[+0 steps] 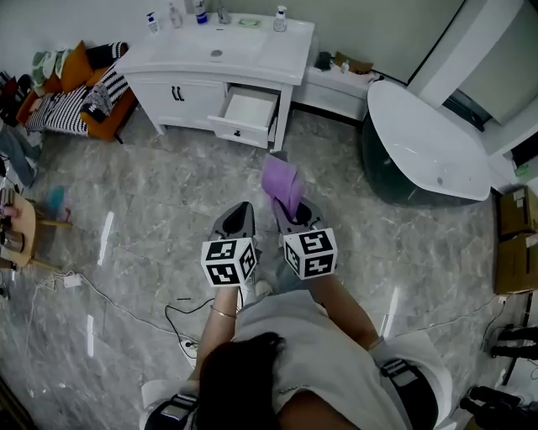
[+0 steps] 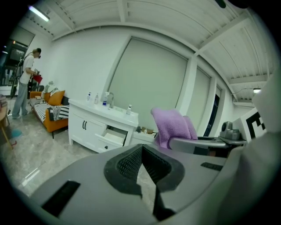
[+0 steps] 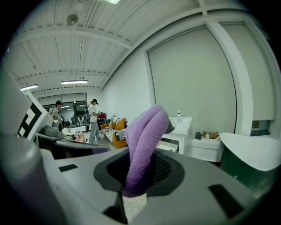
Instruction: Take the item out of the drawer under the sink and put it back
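Towel [image 1: 282, 183], purple and folded, clamped between the jaws of the right gripper [image 1: 291, 210]. Its free end stands up and forward past the fingertips. In the right gripper view the cloth [image 3: 144, 140] fills the gap between the pads. Left gripper [image 1: 239, 212], just beside the right one on its left, has its jaws together with nothing between them. Drawer [image 1: 245, 112], pulled open, lies ahead of both grippers and well apart from them, in the white cabinet [image 1: 181, 99] under the sink [image 1: 217, 49]. Bottles [image 1: 280, 18] stand on the worktop round the basin. Bathtub [image 1: 424, 138] lies ahead and to the right of the right gripper. Orange sofa [image 1: 80, 99] stands far to the left of the left gripper. Grey marbled floor [image 1: 151, 218] lies beneath both.
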Action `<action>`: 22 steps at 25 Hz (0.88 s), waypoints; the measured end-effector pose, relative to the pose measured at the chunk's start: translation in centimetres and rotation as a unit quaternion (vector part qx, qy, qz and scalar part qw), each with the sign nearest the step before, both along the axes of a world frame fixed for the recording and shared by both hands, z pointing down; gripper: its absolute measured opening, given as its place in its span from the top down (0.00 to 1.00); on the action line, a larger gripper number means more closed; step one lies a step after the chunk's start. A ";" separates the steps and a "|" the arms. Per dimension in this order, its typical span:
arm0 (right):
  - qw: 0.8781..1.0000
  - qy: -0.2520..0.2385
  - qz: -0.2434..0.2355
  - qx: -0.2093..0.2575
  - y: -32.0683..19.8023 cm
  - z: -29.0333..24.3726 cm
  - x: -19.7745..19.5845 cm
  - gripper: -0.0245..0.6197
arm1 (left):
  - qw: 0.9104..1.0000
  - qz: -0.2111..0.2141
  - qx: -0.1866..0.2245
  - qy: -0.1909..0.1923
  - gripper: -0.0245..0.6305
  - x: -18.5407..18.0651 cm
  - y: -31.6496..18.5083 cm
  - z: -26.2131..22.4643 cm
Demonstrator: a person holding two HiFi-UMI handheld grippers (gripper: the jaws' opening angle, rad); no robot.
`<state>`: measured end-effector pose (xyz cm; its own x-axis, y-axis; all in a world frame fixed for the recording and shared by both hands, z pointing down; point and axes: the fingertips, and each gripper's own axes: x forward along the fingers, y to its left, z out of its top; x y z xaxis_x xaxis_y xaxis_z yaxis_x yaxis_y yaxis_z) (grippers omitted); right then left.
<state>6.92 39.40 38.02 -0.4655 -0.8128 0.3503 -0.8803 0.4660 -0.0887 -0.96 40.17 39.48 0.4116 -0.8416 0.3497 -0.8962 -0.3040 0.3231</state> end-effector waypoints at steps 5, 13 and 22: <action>1.000 0.002 0.006 -0.002 -2.5 0.4 1.1 0.83 | 1.000 -0.013 0.001 -0.008 0.96 0.1 -1.9 0.3; 1.000 0.001 0.009 -0.013 -7.8 1.3 2.5 0.83 | 1.000 -0.005 0.023 0.009 0.96 2.2 -7.5 -0.8; 1.000 0.003 -0.002 -0.022 -14.6 1.7 3.7 0.83 | 0.999 -0.054 0.000 -0.004 0.96 2.2 -14.1 0.2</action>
